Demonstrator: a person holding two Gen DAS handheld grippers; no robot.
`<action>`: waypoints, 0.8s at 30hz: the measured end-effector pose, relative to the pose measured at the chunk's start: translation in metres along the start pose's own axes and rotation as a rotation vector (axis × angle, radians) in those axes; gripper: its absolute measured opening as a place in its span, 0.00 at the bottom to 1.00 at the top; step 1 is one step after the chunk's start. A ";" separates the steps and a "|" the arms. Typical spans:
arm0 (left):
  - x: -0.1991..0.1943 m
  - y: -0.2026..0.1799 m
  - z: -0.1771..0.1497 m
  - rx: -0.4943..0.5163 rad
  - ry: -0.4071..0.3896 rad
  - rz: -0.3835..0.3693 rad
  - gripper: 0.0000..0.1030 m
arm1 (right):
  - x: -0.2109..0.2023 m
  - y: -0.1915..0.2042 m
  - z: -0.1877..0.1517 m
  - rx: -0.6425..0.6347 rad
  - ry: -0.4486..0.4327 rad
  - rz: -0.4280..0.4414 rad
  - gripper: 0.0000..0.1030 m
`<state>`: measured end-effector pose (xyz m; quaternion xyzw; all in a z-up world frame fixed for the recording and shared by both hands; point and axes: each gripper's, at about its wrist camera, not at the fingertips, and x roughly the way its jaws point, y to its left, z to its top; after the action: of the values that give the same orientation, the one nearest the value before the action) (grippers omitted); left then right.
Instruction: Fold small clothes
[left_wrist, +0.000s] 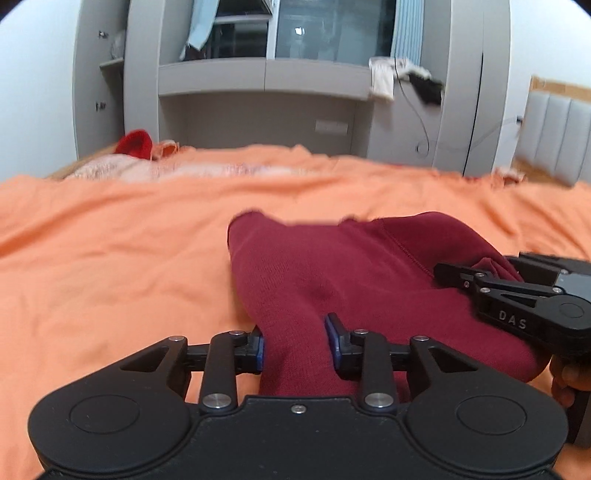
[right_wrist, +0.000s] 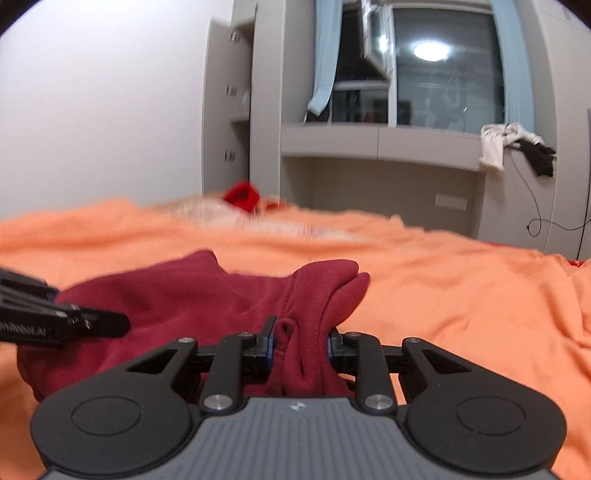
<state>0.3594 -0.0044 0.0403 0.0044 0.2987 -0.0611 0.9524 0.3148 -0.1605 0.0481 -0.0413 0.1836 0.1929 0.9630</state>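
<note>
The dark red garment (left_wrist: 332, 280) is a soft matt knit with a fine ribbed grain and a stitched seam, and it lies on an orange sheet (left_wrist: 110, 258) of thin, matt, creased cloth. The left gripper (left_wrist: 298, 343) and right gripper (right_wrist: 301, 345) are matt black plastic with bright metal rivets and glossy blue pads (left_wrist: 331, 334); the right one's housing is ribbed grey. The grey cabinet (right_wrist: 380, 144) behind looks smooth and satin, perhaps laminate, though blur hides its surface.
</note>
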 end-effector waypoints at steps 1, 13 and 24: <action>-0.001 -0.001 -0.002 0.016 -0.001 0.006 0.37 | 0.003 0.003 -0.003 -0.011 0.016 -0.008 0.27; -0.020 -0.002 -0.010 0.013 -0.028 0.082 0.82 | -0.013 -0.012 -0.005 0.062 0.004 -0.062 0.71; -0.059 0.005 -0.010 -0.050 -0.087 0.079 0.99 | -0.065 -0.008 0.003 0.070 -0.093 -0.106 0.99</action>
<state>0.3058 0.0078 0.0653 -0.0104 0.2582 -0.0163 0.9659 0.2632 -0.1902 0.0749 -0.0084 0.1429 0.1368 0.9802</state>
